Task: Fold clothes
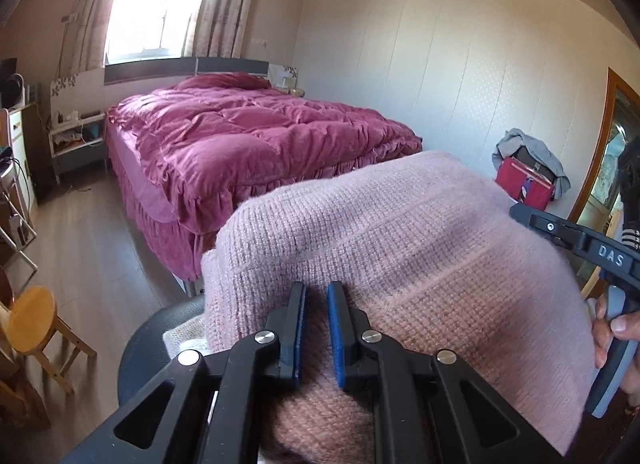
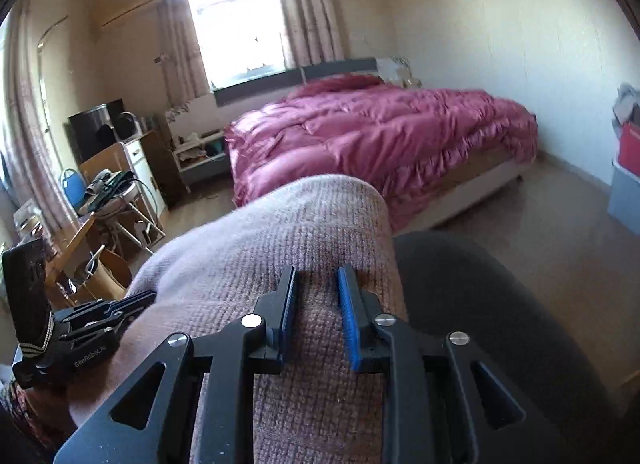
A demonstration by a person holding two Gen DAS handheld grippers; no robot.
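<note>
The left wrist view alone shows the person's hand (image 1: 610, 328) wrapped around the grey handle of the right gripper (image 1: 576, 236) at the right edge, along with a red bag (image 1: 524, 180) draped with grey cloth by the wall and a small wooden stool (image 1: 34, 316) on the floor. The right wrist view alone shows a cluttered corner: a black bin (image 2: 90, 132) on a cabinet, a blue-backed chair (image 2: 72, 184) piled with things, and the left gripper (image 2: 136, 300) reaching in from the left, a striped cuff (image 2: 34, 340) behind it. Both views take in the bed with its magenta quilt (image 1: 248, 136) under the window. The pink knitted sweater (image 1: 400, 248) lies bunched over a dark round seat (image 2: 480, 304), right before both cameras; its ribbed weave is plain, with a band of different knit crossing it, and it rolls over in a thick fold at the far edge. In each view, the jaws stand a little apart with a ridge of knit between the blue pads; whether they pinch it or merely straddle it I cannot tell.
</note>
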